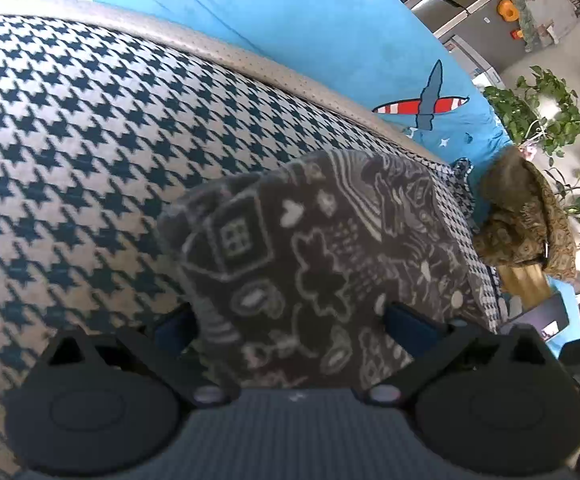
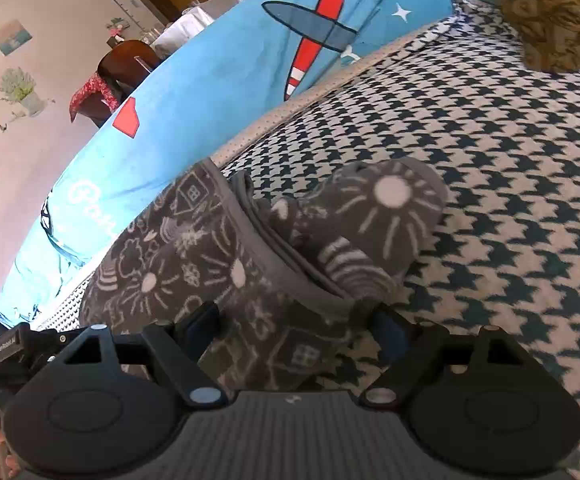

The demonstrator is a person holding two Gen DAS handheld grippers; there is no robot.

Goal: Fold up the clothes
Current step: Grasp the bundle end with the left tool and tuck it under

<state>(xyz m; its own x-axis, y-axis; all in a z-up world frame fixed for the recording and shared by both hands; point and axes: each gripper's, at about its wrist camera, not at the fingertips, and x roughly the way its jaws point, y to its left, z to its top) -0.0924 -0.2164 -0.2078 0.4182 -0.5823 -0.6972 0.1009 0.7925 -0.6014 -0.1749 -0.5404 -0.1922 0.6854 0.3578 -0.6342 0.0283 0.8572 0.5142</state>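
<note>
Fleece is what the grey doodle-print garment looks like: soft, light, thick enough to hold a rounded fold, and limp, so it should sag from wherever it is lifted and is unlikely to slip from a pinch. It lies on a houndstooth cover spread over a bed or sofa, with a blue airplane-print sheet beyond the cover's pale far border. In the right wrist view a banded hem runs across the cloth and a rounded flap with a sun print lies doubled over toward the right; whether this is a half-made fold or a loose heap cannot be settled from here. The left gripper has its fingers spread wide with cloth between them, not pinched; the right gripper likewise stands released, straddling the near edge of the cloth. The hem and the near corners look like the best places to grip, being the firmest lines. Open houndstooth lies to the left and right for spreading; a brown patterned bundle sits well apart at the far right end
</note>
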